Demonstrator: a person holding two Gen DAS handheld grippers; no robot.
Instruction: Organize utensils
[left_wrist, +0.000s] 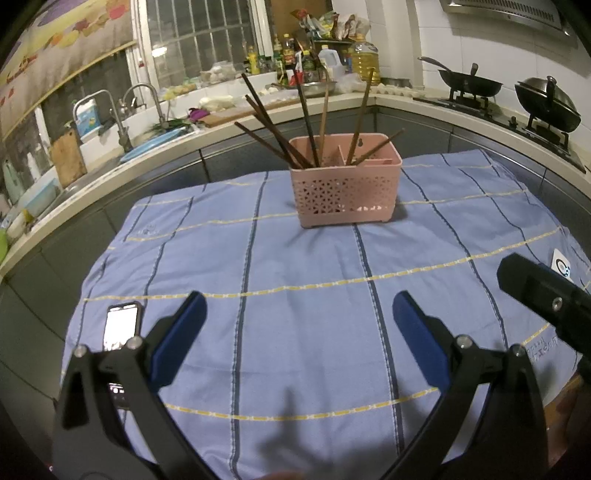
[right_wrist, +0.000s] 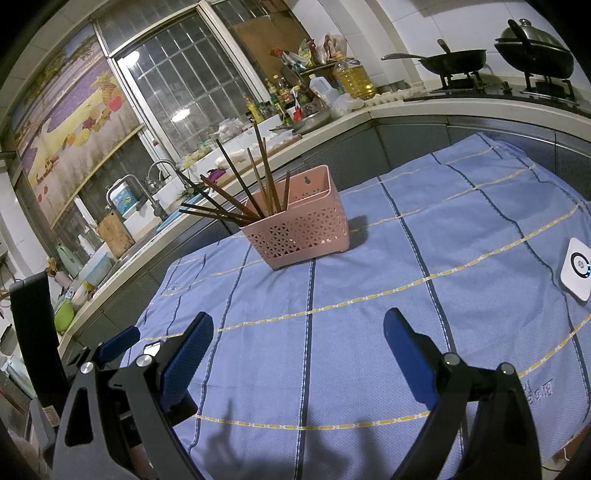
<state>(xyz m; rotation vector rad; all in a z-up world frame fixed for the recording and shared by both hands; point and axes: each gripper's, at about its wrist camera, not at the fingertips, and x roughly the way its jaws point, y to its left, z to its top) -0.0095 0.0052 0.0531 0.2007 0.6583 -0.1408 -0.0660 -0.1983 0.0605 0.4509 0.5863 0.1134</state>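
Left wrist view. Left gripper spread wide, nothing between its blue pads; it hangs over the checked blue cloth. Straight ahead of the fingers, well apart from them, stands a pink basket, upright on the cloth. Dark chopsticks stick out of it, most fanned in the left compartment, two leaning in the smaller right one. A phone lies on the cloth just outside the left finger, partly hidden behind it. Off past the right finger, part of the right gripper's black body shows, with a white device behind it.

Right wrist view. Right gripper also released, fingers wide, empty, over the cloth. Basket ahead and a little left of the fingers, well apart; chopsticks lean out toward the left. White device on the cloth, beyond the right finger. One blue pad of the left gripper shows just outside the left finger. Counter with bottles and woks runs behind.
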